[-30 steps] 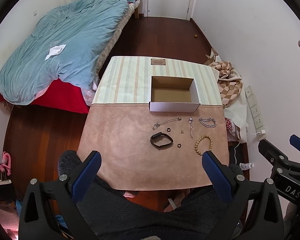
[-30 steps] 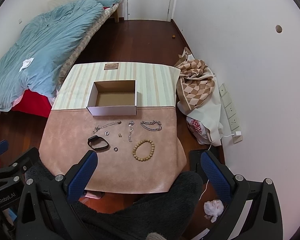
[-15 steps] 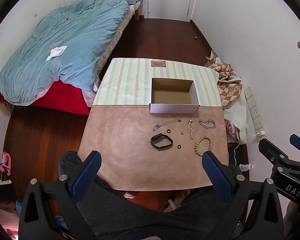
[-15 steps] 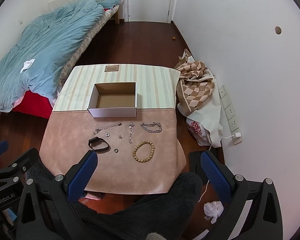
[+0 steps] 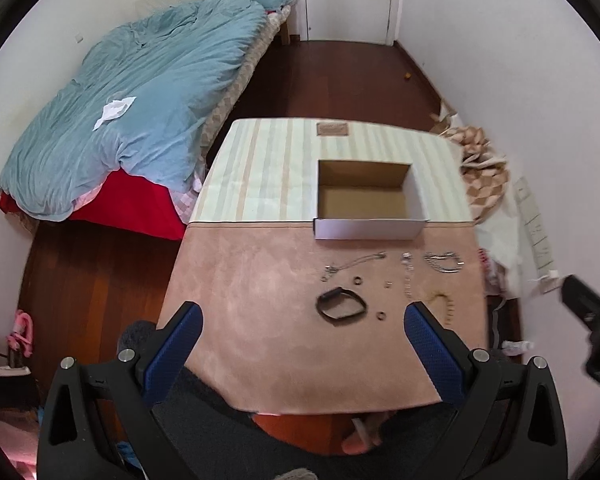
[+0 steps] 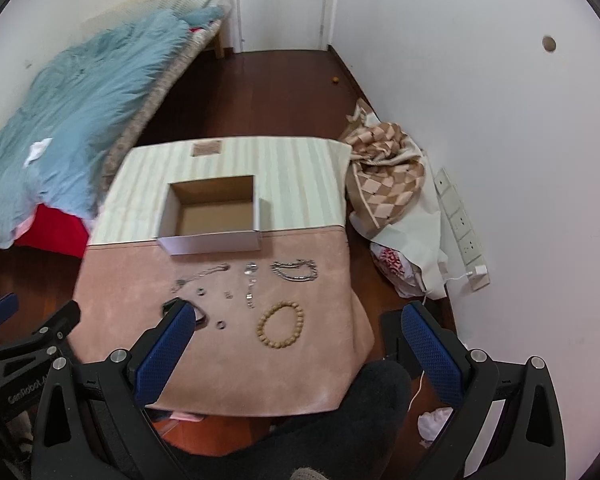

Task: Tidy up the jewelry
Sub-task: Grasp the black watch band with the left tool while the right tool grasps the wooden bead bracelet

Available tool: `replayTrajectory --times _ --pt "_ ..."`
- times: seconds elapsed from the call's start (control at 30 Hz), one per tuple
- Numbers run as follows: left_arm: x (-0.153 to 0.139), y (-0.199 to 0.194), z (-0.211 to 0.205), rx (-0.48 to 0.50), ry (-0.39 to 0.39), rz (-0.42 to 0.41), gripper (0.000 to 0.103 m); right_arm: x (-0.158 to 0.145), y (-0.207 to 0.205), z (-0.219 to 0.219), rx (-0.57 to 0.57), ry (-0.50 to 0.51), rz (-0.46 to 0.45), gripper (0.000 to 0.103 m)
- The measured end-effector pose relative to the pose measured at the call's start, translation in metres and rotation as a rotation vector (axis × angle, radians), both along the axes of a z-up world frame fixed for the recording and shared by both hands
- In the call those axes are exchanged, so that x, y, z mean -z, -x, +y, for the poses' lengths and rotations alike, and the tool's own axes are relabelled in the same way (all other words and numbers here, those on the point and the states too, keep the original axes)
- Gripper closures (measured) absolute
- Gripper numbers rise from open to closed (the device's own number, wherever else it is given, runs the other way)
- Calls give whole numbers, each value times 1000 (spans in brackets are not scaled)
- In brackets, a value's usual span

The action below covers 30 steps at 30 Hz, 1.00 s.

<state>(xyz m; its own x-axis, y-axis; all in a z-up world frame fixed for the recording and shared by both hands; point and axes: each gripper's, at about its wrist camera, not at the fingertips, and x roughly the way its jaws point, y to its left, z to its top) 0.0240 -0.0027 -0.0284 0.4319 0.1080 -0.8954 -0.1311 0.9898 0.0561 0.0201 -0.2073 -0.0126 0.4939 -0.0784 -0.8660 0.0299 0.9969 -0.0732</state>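
Note:
An open, empty cardboard box [image 5: 366, 200] [image 6: 212, 216] stands mid-table. In front of it on the pink suede cloth [image 5: 260, 320] lie several pieces: a thin silver chain [image 5: 354, 265], a black band [image 5: 341, 305], small rings [image 5: 381, 315], a silver link bracelet [image 6: 295, 270], a pendant chain [image 6: 250, 284] and a wooden bead bracelet [image 6: 281, 324]. My left gripper [image 5: 302, 330] is open and empty above the table's near edge. My right gripper [image 6: 296, 338] is open and empty, over the bead bracelet.
A bed with a blue duvet [image 5: 140, 108] stands to the left. A checked bag [image 6: 388, 168] and a power strip [image 6: 460, 224] lie right of the table by the white wall. The table's far half has a striped cloth [image 5: 268, 160].
Both grippers have moved forward and lower toward the table; the jewelry looks larger and nearer. Nothing on the table has moved.

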Motion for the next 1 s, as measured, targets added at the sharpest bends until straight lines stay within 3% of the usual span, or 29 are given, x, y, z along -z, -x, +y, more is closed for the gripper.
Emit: replayTrajectory --times 0.37,0.6,0.83,0.9,1.0 --pt "116 -51 1 8 -35 180 0 147 -55 -34 104 16 251 0" --pt "167 -66 10 -2 19 249 1 229 -73 -33 110 -28 366 21" --pt "195 -73 16 -10 90 284 1 265 -84 -30 128 -40 405 22" --pt "201 -74 15 -1 107 287 6 269 -85 -30 133 -50 411 26" --pt "212 -78 11 17 123 307 23 275 -84 -32 139 -78 428 32"
